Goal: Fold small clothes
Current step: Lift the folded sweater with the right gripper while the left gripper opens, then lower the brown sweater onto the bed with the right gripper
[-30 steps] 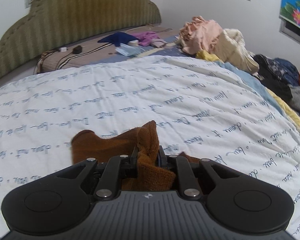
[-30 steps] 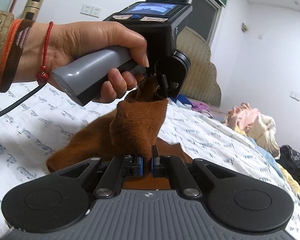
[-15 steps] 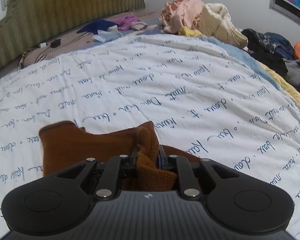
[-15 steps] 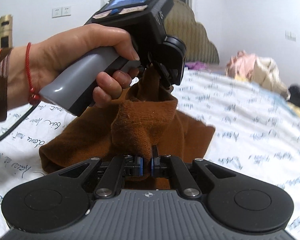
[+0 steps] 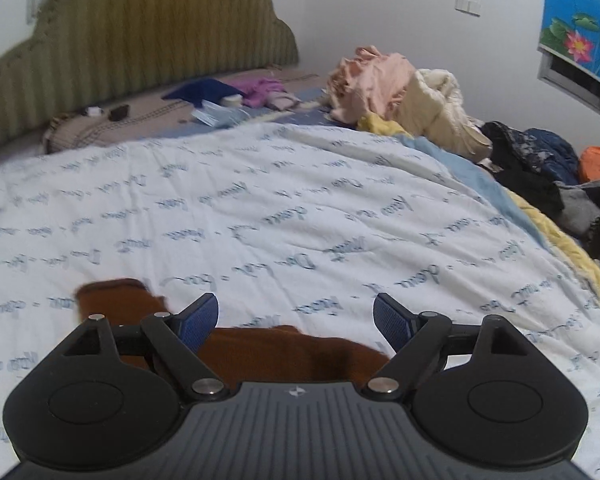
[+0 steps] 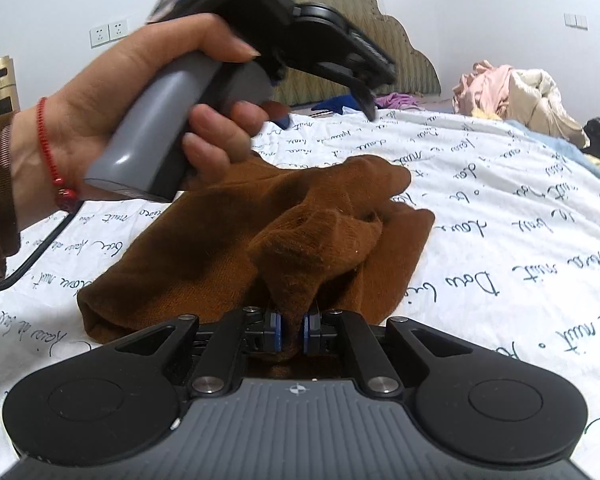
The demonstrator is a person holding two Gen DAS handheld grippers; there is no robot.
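Left wrist view: left gripper [image 5: 296,316] with jaws opening, blue pads spread wide, nothing pressed between them. Brown garment [image 5: 284,354] lies low on the white script-printed bedspread [image 5: 300,208], partly under the gripper body; one flap pokes out at 9 o'clock of the left pad. Headboard [image 5: 140,36] at 11 o'clock. Heap of clothes [image 5: 404,92] at 1 o'clock, darker pile [image 5: 536,164] toward 3 o'clock. This view does not show the other gripper or any hand.

Right wrist view: right gripper [image 6: 292,330] closed narrow on a pinched fold of the brown garment [image 6: 300,236], cloth rising between the pads. Rest of the garment slumps on the bedspread [image 6: 500,208], bunched, toward 12 o'clock. Only here: the person's left hand [image 6: 148,100] at 10 o'clock, gripping the grey handle of the left gripper [image 6: 326,110], which hangs above the garment, apart from it, blurred. Red bead bracelet [image 6: 52,160] on the wrist.
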